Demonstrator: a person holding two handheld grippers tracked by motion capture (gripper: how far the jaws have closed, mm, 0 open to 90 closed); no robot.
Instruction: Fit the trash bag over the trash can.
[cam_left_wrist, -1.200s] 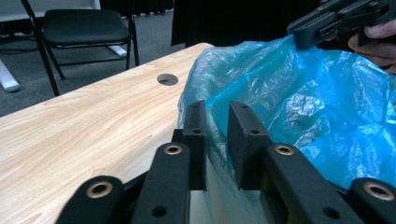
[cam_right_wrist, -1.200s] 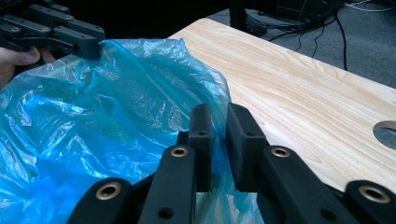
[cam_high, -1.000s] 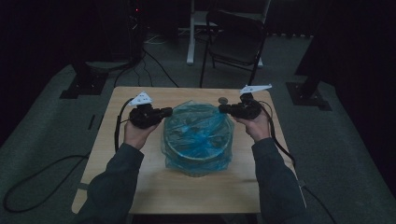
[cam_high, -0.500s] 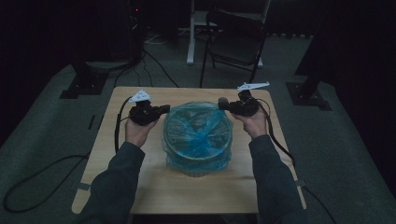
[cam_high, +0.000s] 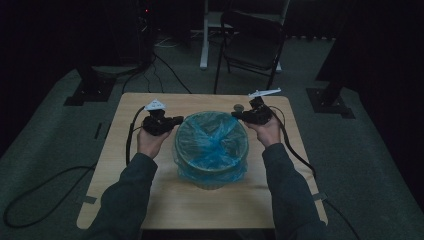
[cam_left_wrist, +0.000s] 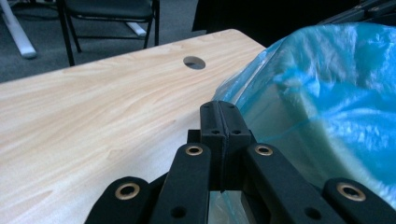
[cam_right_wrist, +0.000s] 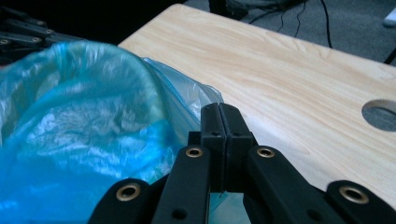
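Observation:
A round pale bin (cam_high: 212, 176) stands in the middle of the wooden table (cam_high: 200, 212), lined with a thin blue plastic bag (cam_high: 212, 137). The bag's edge folds down over the rim. My left gripper (cam_high: 176, 120) is at the bin's left rim and my right gripper (cam_high: 236, 116) at its far right rim. In the left gripper view the jaws (cam_left_wrist: 219, 109) are pressed together beside the bag (cam_left_wrist: 327, 93), with blue film showing just under them. The right gripper view shows the same: my gripper (cam_right_wrist: 219, 112) is shut, with the bag (cam_right_wrist: 79, 116) on its left.
A round cable hole (cam_high: 239, 106) lies in the table behind the bin, close to the right gripper. A dark folding chair (cam_high: 252, 35) and stand bases sit on the floor beyond the table. Cables trail off both table sides.
The bag puffed up over the bin's top a second ago; now it sits down inside, its edge pulled over the rim. Both grippers have shifted slightly outward and back.

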